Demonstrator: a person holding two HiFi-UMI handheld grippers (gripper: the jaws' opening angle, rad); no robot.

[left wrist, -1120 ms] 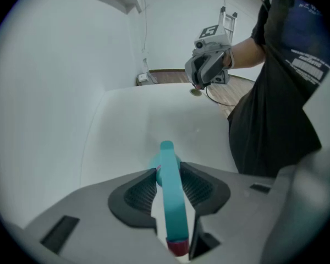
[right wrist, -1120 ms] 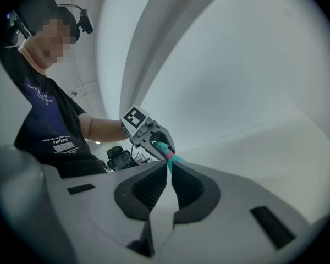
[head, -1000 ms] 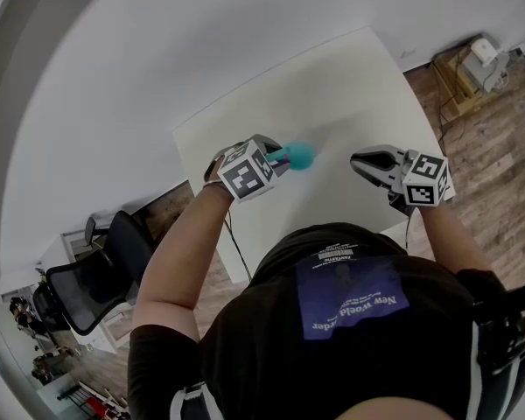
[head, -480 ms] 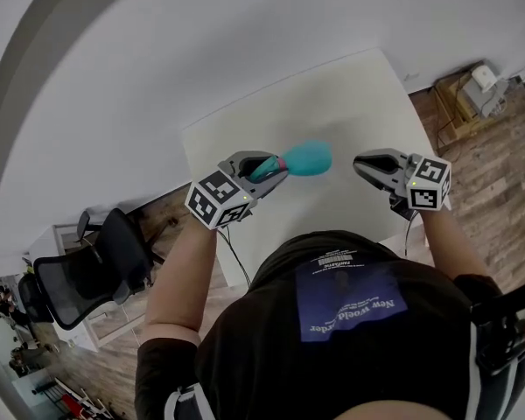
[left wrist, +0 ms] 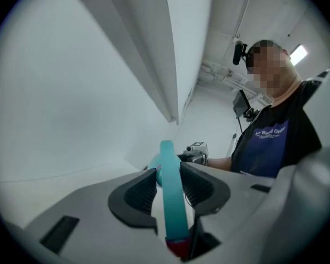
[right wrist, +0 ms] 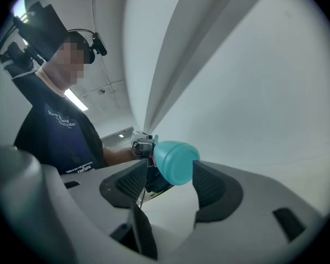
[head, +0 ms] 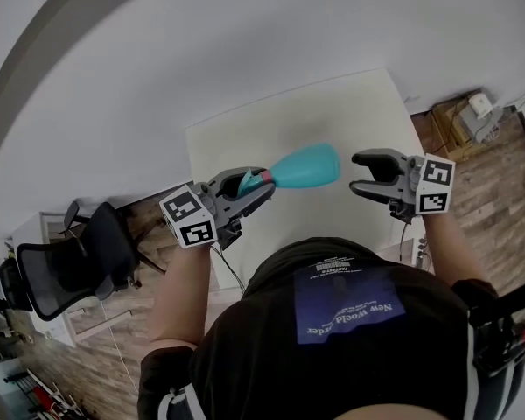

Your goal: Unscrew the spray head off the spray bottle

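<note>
A teal spray bottle [head: 306, 166] hangs in the air above the white table [head: 350, 103], lying sideways with its base toward the right. My left gripper [head: 261, 185] is shut on its spray head [left wrist: 168, 197], whose teal trigger and red part sit between the pads. My right gripper [head: 357, 173] faces the bottle's base [right wrist: 176, 161]. Its jaws are opening and stand apart, a little short of the base, without touching it. The left gripper [right wrist: 143, 144] shows behind the bottle in the right gripper view.
A black office chair [head: 61, 269] stands on the wooden floor at the left. A wooden cabinet [head: 468, 116] with a white device sits at the right beyond the table. The person's dark torso [head: 350, 322] fills the lower middle of the head view.
The left gripper has swung down and left, turning the bottle so that it points at the right gripper. The right gripper's jaws have gone from shut to apart.
</note>
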